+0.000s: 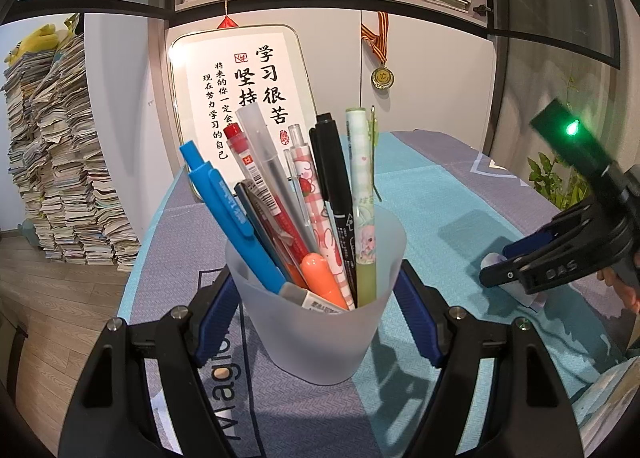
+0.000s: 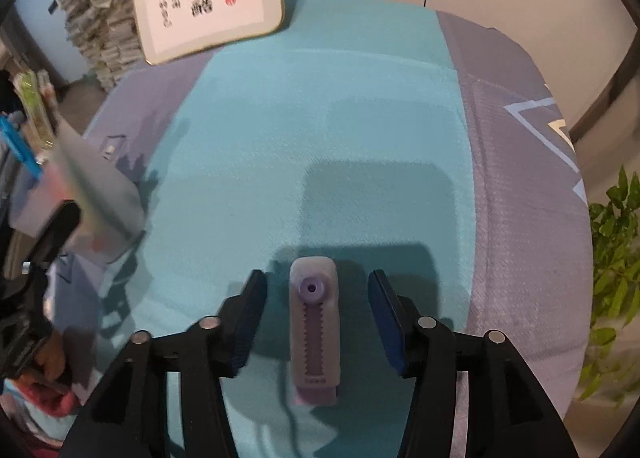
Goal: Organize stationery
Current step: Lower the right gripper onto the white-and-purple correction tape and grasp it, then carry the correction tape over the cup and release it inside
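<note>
My left gripper (image 1: 316, 294) is shut on a frosted plastic pen cup (image 1: 320, 322) filled with several pens, a marker and an orange highlighter. The cup stands on the blue and purple cloth (image 1: 420, 194). The cup also shows blurred at the left of the right wrist view (image 2: 100, 194). My right gripper (image 2: 316, 290) is open, its fingers on either side of a pale purple retractable eraser (image 2: 315, 332) lying flat on the cloth, not touching it. The right gripper also shows at the right of the left wrist view (image 1: 496, 262), low over the eraser (image 1: 520, 290).
A framed calligraphy board (image 1: 240, 98) leans against the white cabinet behind the table. A medal (image 1: 382, 76) hangs on the cabinet. A tall paper stack (image 1: 60, 162) stands on the floor at left. A green plant (image 2: 616, 258) is at the table's right edge.
</note>
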Demonstrator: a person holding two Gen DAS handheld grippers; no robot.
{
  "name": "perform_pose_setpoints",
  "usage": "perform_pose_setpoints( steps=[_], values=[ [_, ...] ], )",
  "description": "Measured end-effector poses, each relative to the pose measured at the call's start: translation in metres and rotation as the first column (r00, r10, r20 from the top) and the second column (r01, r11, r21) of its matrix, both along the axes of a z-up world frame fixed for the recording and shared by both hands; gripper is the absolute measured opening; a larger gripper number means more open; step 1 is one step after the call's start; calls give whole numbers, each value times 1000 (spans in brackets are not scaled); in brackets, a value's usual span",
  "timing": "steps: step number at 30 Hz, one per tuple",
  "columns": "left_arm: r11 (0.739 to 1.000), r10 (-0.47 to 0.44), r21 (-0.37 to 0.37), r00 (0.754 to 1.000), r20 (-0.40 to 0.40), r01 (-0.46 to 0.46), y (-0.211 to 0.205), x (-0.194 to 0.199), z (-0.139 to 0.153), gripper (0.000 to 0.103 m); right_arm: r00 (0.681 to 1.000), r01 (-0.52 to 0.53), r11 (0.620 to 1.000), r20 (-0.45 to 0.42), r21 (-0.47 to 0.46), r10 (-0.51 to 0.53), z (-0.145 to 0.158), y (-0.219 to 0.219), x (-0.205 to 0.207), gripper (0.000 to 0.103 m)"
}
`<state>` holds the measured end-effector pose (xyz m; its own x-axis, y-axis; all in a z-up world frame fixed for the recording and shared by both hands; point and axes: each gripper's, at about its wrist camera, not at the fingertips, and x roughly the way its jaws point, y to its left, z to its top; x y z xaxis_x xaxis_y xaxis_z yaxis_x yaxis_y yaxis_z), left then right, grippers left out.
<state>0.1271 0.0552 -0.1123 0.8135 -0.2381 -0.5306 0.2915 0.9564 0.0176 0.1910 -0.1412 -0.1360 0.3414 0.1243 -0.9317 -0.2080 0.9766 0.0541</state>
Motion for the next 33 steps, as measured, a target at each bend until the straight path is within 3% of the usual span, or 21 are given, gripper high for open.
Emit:
perform_pose_setpoints(
  steps=[2,6,10,14,18,22,33],
  values=[
    [1000,0,0,1000,0,0,0,0,0,75,1000,-8,999,26,-49,9,3,2,-5,27],
    [1000,0,0,1000,0,0,-1,0,0,75,996,-9,999,94,39,6,31,0,-18,27],
    [1000,0,0,1000,0,0,0,0,0,75,977,-86,986,208,145,54,78,14,-42,27],
    [1000,0,0,1000,0,0,0,0,0,75,935,-197,954,336,227,113,123,44,-59,26],
    [1000,0,-1,1000,0,0,0,0,0,75,905,-273,926,397,259,156,150,74,-57,26],
    [1000,-1,0,1000,0,1,0,0,0,75,903,-291,919,394,265,172,148,91,-42,26],
    [1000,-2,-1,1000,0,2,-1,0,0,75,947,-268,917,256,294,195,104,103,-7,27]
  ],
)
